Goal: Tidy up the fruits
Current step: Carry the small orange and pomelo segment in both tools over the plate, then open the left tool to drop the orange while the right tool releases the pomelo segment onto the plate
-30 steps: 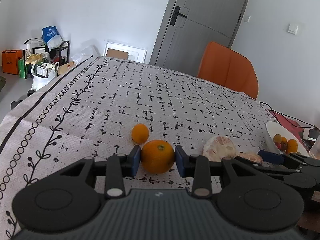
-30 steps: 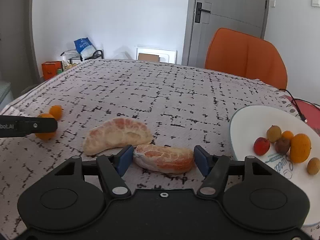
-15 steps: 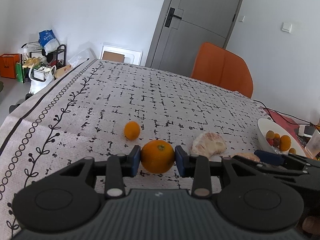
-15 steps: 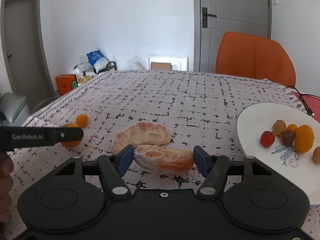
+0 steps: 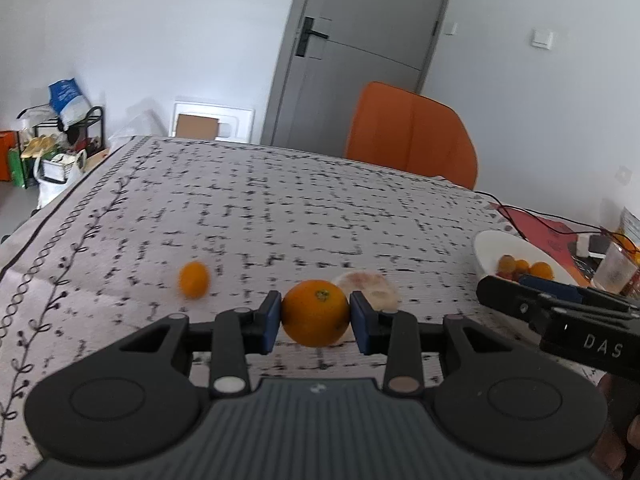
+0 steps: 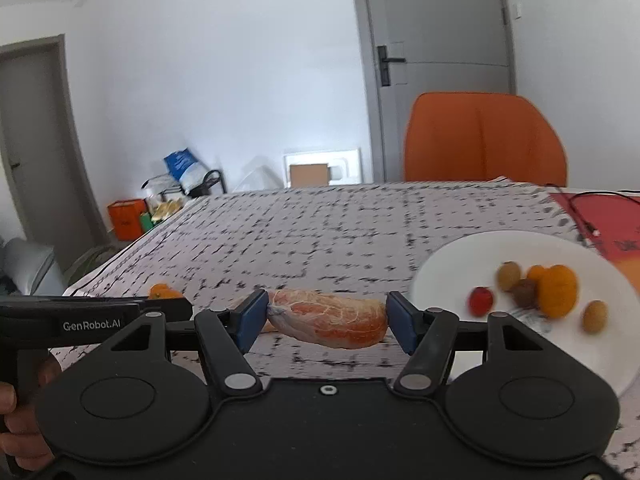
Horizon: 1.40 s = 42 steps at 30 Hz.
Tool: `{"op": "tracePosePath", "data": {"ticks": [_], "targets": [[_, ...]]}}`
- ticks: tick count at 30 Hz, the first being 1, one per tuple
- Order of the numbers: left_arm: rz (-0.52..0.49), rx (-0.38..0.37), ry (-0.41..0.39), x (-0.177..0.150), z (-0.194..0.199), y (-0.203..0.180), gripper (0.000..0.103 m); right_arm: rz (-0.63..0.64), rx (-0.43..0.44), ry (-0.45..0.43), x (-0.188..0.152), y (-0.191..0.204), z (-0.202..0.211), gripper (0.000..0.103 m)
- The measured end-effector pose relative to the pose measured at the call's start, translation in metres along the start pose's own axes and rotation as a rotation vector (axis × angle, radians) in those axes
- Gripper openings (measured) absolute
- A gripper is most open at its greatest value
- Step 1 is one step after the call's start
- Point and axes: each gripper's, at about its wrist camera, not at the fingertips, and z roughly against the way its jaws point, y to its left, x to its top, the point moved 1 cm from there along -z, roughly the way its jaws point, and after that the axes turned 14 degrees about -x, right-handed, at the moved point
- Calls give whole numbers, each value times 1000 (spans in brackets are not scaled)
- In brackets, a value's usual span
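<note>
Left wrist: patterned tablecloth (image 5: 280,208), orange chair (image 5: 412,136), grey door (image 5: 360,48) behind.

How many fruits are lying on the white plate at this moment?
5 on the plate: red fruit, brown-yellow one, dark one, big orange, small yellow-brown one. A smaller orange piece behind the big orange may be a sixth.

You hold two grippers: left gripper (image 5: 315,323), right gripper (image 6: 327,322). Oranges off the plate: two, one large orange (image 5: 315,313) and one small orange (image 5: 193,279). Peeled pomelo pieces: two, one segment (image 6: 328,318) and one larger piece (image 5: 374,287). One white plate (image 6: 452,272), with six small fruits on it, blurred. One orange chair (image 6: 484,138). One table (image 5: 280,200).
</note>
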Motion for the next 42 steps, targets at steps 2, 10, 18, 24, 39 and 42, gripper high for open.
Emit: {"op": "tracePosePath", "data": {"ticks": [2,10,18,24,39,42], "targets": [[-15,-13,7,0,-5,-9,36,-2,-19,-8,-1,-7,2,62],[-77,-65,34,0,-24,-49,36,-65,-99,-4,-12,-53,9,62],[-139,-96,45,1,-41,-84,36,-114,-153,-12,-22,-91,13,62],[-179,-105,60,0,-52,-106,36,-155,-164,-22,-27,-113,15,62],[-250,-140,88,1,-80,-144,36,-218,-154,-51,-35,-145,17,67],[-260,-146,93,1,-84,-149,36,-222,-154,-48,-37,-146,19,67]]}}
